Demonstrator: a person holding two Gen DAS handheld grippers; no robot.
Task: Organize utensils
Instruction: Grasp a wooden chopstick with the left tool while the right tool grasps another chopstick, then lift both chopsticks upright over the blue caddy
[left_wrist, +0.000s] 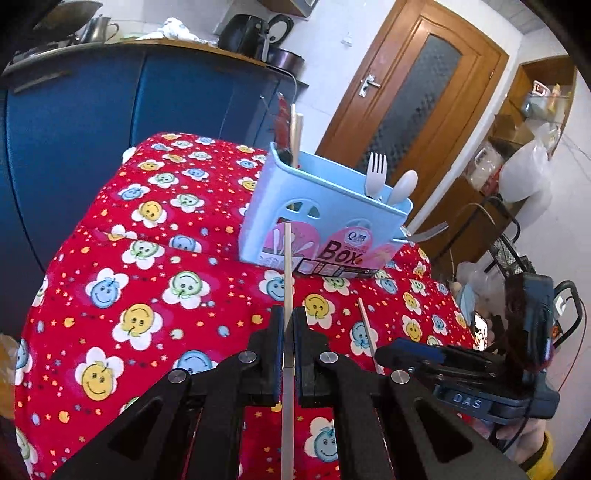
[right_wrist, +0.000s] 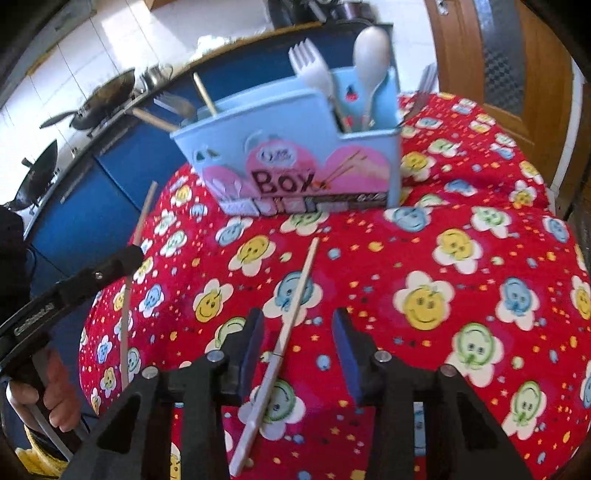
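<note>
A light blue utensil box stands on the red smiley cloth. It holds a white fork, a white spoon and wooden sticks. My left gripper is shut on a chopstick that points toward the box; it also shows in the right wrist view. My right gripper is open, its fingers either side of a second chopstick lying on the cloth. That gripper shows at the right in the left wrist view.
The table under the red cloth drops off at its edges. Blue cabinets with woks and a kettle stand behind. A wooden door and shelves are to the right. A metal fork lies beside the box.
</note>
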